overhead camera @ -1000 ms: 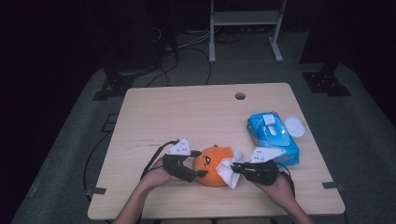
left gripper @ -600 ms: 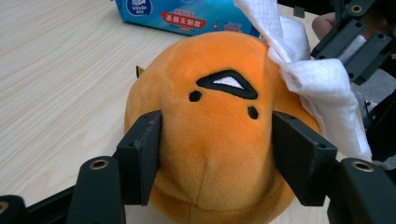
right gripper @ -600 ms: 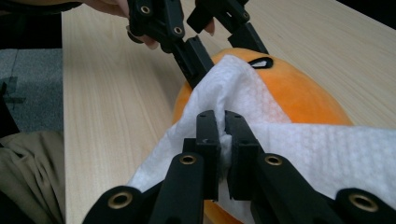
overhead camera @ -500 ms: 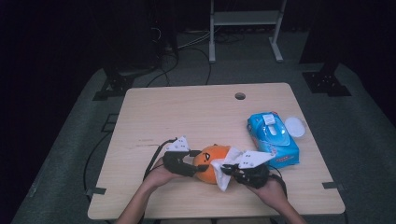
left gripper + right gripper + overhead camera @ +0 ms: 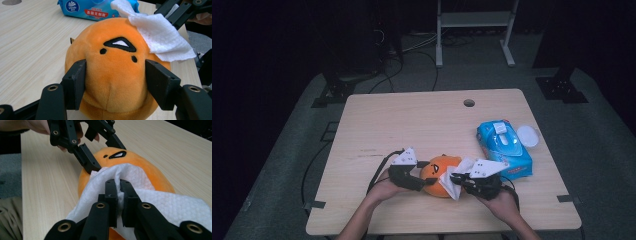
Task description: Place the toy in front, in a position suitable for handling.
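The orange plush toy (image 5: 439, 175) lies near the front edge of the tabletop (image 5: 422, 120), between the two hands. It looks soft, light and squashy, so it should give under pressure and may roll or slide unless it is pinned at its sides. The left tool (image 5: 115, 72) does that: its jaws have just been closing and now press into the plush on both flanks, below the stitched face. A white wipe (image 5: 130, 182) is draped over the toy's top at about 2 o'clock from the face in the left gripper view. It is thin and limp, best pinched at a gathered fold, as the right tool (image 5: 119, 185) does, clamped shut on a ridge of it. A blue wipes pack (image 5: 503, 147) lies at 2 o'clock from the toy.
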`<act>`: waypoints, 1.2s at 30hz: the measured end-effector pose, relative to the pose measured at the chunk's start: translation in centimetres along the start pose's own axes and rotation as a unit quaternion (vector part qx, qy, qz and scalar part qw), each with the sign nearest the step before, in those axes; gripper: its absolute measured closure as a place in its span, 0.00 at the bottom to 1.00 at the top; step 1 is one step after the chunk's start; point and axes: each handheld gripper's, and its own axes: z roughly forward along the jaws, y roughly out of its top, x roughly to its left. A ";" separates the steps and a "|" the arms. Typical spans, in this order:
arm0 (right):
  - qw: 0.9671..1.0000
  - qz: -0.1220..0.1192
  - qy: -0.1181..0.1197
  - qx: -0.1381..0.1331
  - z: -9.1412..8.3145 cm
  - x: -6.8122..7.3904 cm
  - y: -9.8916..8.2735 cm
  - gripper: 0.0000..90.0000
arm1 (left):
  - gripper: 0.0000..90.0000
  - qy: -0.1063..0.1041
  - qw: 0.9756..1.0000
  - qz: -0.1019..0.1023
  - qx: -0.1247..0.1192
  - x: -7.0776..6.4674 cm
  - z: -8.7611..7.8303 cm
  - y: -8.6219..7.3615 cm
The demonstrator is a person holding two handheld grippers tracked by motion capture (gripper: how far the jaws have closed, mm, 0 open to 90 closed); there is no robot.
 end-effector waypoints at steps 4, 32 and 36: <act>1.000 0.012 -0.014 0.010 -0.4 -0.9 -0.5 0.94 | 0.40 -0.001 1.000 -0.006 -0.003 0.2 -0.1 -0.1; 1.000 0.018 -0.019 0.006 -0.7 -1.1 -0.3 0.91 | 0.32 0.006 0.999 0.032 0.003 -1.0 0.2 0.8; 1.000 0.012 -0.008 -0.002 -0.6 -0.8 0.1 0.91 | 0.34 0.003 0.999 0.040 0.001 -1.2 0.4 0.8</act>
